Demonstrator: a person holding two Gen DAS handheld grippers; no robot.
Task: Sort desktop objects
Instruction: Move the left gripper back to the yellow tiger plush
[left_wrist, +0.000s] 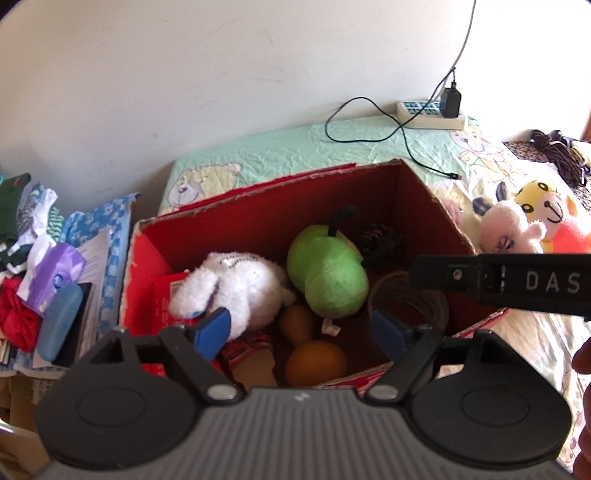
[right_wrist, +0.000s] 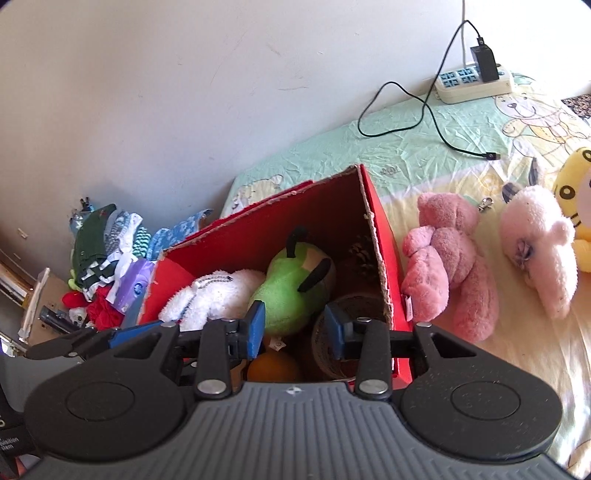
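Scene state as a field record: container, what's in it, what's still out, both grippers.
container: red cardboard box, open top, on the bedsheet
in box: white plush, green plush, pine cone, orange ball, tape roll
outside box: pink plush, pale pink plush, yellow plush, all right of the box
left gripper: open, empty, above the box
right gripper: open, empty, above the box

Colours of box, toys and bedding.
Red box (right_wrist: 384, 236); green plush (right_wrist: 291, 291); white plush (right_wrist: 218, 291); pink bear (right_wrist: 454, 254); teddy-printed pale green sheet (right_wrist: 406, 147).
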